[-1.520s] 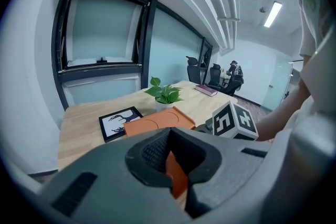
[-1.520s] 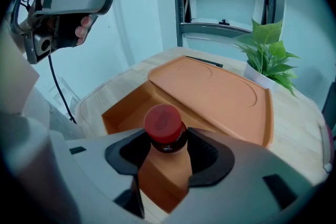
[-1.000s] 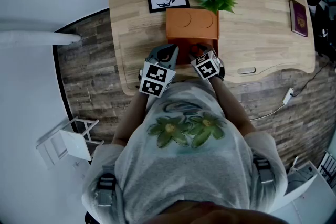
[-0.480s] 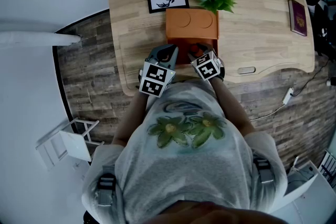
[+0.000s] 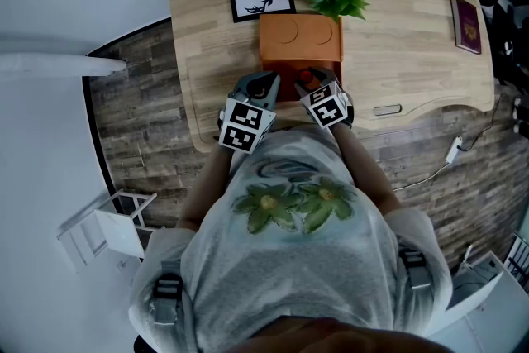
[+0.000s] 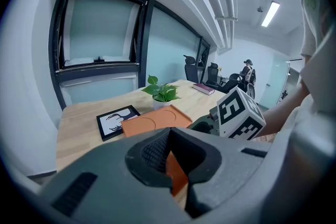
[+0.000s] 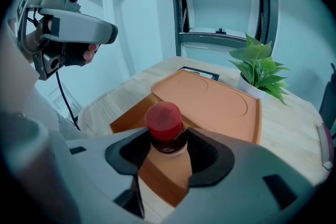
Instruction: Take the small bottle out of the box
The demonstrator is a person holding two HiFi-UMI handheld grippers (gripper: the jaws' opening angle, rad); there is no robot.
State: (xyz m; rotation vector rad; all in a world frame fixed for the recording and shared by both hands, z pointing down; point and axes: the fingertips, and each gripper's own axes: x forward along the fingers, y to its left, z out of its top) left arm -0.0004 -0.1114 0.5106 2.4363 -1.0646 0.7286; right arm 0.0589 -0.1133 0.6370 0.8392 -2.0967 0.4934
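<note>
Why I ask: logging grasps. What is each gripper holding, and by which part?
The right gripper holds the small bottle by its neck, just under the red cap. The left gripper appears shut on the orange box, at its wall.

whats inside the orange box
A small bottle with a red cap stands in the orange box, the right gripper shut on its neck. The bottle's lower part and the box floor are hidden by the gripper.
</note>
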